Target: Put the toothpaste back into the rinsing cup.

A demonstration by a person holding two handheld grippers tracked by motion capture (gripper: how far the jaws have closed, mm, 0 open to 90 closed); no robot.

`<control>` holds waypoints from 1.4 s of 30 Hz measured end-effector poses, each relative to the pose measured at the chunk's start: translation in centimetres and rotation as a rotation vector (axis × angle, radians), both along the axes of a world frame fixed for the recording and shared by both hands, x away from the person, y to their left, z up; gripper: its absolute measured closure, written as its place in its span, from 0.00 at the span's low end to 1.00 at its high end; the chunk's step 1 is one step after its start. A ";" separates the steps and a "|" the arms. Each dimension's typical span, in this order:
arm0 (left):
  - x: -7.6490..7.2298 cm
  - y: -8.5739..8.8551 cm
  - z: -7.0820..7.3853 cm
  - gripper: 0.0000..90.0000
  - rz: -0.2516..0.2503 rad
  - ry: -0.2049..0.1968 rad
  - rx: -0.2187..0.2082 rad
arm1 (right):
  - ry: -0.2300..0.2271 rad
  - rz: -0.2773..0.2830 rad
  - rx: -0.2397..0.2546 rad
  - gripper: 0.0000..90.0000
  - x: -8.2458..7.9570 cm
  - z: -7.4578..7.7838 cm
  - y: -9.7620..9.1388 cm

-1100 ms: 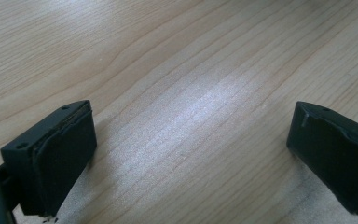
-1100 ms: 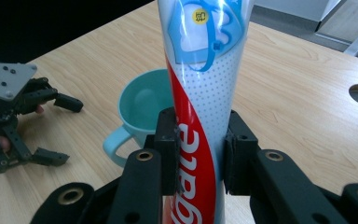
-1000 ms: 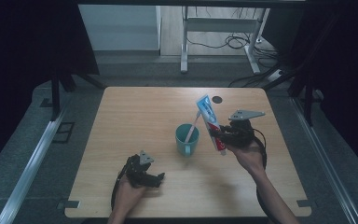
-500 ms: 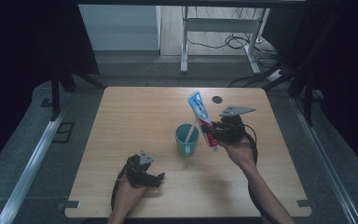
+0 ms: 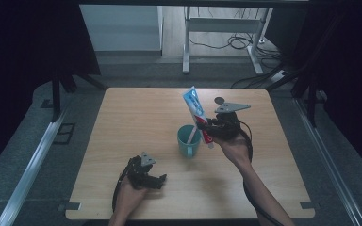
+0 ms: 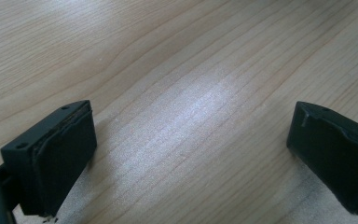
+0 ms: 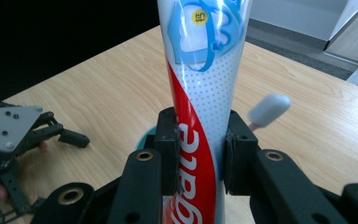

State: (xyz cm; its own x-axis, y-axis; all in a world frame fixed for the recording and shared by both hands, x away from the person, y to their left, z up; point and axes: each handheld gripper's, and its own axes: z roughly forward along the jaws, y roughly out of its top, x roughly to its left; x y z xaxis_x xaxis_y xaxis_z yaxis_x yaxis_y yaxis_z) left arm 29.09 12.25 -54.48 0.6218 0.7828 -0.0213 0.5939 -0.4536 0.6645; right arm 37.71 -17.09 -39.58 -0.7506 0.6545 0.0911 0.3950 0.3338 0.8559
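right claw (image 5: pixel 206 131): clamped on a toothpaste tube, the two black jaws pressing its sides at the red lower part; in the right gripper view (image 7: pixel 199 154) the pads squeeze the tube from left and right.
toothpaste tube (image 5: pixel 195 110): held off the tabletop, tilted, its flat blue-and-white end up and toward the far edge, its lower end down just beside the cup; in the right gripper view (image 7: pixel 204 70) it rises straight up between the jaws.
cup (image 5: pixel 188 141): teal, upright near the middle of the tabletop, just left of the right claw and below the tube.
toothbrush (image 5: pixel 192 133): stands leaning in the cup; its white head (image 7: pixel 269 108) shows just right of the tube in the right gripper view.
left claw (image 5: pixel 161 179): wide open, nothing between the jaws, low over the near part of the tabletop, well apart from the cup; the left gripper view (image 6: pixel 191 149) shows only bare wood between the two pads.
left hand (image 5: pixel 131 188): holds that gripper near the front edge.
right hand (image 5: pixel 233 148): behind the right claw, forearm coming in from the near right.
tabletop (image 5: pixel 136 117): light wood.
dark round spot (image 5: pixel 219 99): on the far part of the tabletop, near the grey plate of the right gripper.
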 end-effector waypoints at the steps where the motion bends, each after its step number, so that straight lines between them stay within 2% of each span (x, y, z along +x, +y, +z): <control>1: 0.0 0.0 0.0 0.02 0.000 0.000 0.000 | -0.002 -0.001 -0.001 0.79 0.1 0.0 0.1; 17: 0.0 0.0 0.0 0.02 -0.001 0.000 0.000 | -0.017 -0.007 0.025 0.79 1.0 0.5 2.1; 28: 0.0 0.0 0.0 0.02 -0.001 0.000 -0.002 | -0.040 -0.009 0.025 0.79 1.6 0.7 3.3; 42: 0.0 0.0 0.0 0.02 0.000 0.000 -0.002 | -0.050 -0.005 0.011 0.79 2.2 -0.6 4.5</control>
State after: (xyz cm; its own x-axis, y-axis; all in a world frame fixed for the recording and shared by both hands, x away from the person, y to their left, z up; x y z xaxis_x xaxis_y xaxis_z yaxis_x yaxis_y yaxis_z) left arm 29.10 12.25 -54.49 0.6221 0.7826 -0.0229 0.5936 -0.4524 0.6655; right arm 39.92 -12.55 -40.14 -0.7510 0.6574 0.0613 0.3535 0.3219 0.8783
